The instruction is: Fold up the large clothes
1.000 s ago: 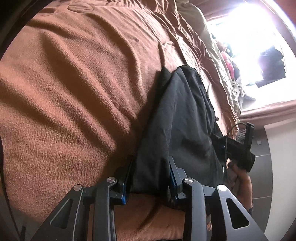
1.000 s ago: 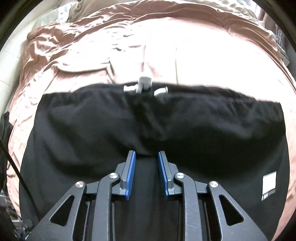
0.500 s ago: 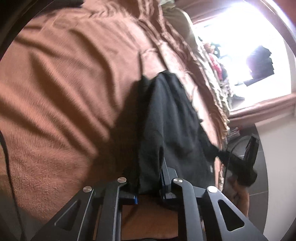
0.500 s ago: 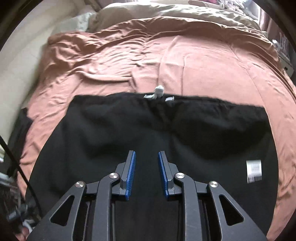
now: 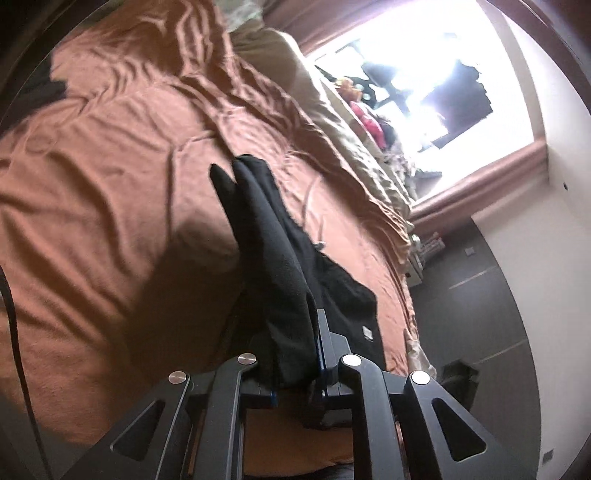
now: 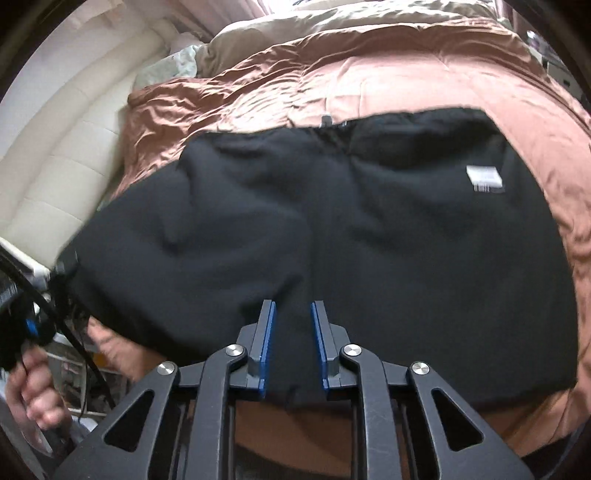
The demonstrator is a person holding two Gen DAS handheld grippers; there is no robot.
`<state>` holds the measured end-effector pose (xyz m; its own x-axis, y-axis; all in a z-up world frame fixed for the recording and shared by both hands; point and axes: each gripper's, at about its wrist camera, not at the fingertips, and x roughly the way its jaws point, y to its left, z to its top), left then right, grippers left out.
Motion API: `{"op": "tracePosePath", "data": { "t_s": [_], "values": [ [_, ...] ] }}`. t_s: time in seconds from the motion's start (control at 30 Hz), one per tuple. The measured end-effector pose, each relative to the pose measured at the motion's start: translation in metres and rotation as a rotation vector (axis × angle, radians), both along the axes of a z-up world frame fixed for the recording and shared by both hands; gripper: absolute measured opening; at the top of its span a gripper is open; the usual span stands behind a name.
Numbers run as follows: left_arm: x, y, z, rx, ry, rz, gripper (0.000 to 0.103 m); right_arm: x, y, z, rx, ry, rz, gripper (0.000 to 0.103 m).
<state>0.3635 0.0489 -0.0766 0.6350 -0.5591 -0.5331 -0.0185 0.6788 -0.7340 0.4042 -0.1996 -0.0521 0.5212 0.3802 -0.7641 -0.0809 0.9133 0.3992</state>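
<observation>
A large black garment (image 6: pixel 369 236) lies spread on a brown bed cover (image 6: pixel 369 77), with a white label (image 6: pixel 484 178) at its far right. My left gripper (image 5: pixel 295 332) is shut on the garment's left edge (image 5: pixel 273 258) and holds it lifted off the bed. My right gripper (image 6: pixel 292 314) is closed on the garment's near hem, with cloth bunched between its blue pads (image 6: pixel 266 339). The left gripper and the hand holding it show at the left of the right wrist view (image 6: pixel 26 332).
A cream padded headboard (image 6: pixel 62 147) is at the left. Beige bedding and pillows (image 6: pixel 332 26) lie at the far side of the bed. A bright window (image 5: pixel 424 81) and a dark floor (image 5: pixel 480 295) are on the right.
My left gripper has lifted the garment's left edge up and away from the bed. The right wrist view has pulled back and now shows more of the bed and the headboard.
</observation>
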Motion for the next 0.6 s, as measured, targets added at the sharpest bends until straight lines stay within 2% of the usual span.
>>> {"op": "tracePosePath", "data": {
  "t_s": [0.07, 0.2, 0.33, 0.47, 0.6],
  "values": [
    [0.002, -0.008, 0.008, 0.007, -0.014, -0.013, 0.014, -0.011, -0.015, -0.005, 0.024, 0.018, 0.003, 0.014],
    [0.005, -0.032, 0.026, 0.030, -0.043, -0.052, 0.014, -0.017, -0.017, -0.034, 0.074, 0.070, 0.020, 0.014],
    [0.009, -0.062, 0.036, 0.058, -0.054, -0.112, 0.013, -0.010, -0.025, -0.056, 0.133, 0.107, -0.005, 0.011],
    [0.008, -0.098, 0.049, 0.103, -0.090, -0.170, 0.013, -0.012, -0.036, -0.055, 0.171, 0.110, -0.001, 0.011],
    [0.013, -0.135, 0.064, 0.143, -0.117, -0.231, 0.013, -0.032, -0.059, -0.037, 0.178, 0.055, -0.046, 0.012]
  ]
}}
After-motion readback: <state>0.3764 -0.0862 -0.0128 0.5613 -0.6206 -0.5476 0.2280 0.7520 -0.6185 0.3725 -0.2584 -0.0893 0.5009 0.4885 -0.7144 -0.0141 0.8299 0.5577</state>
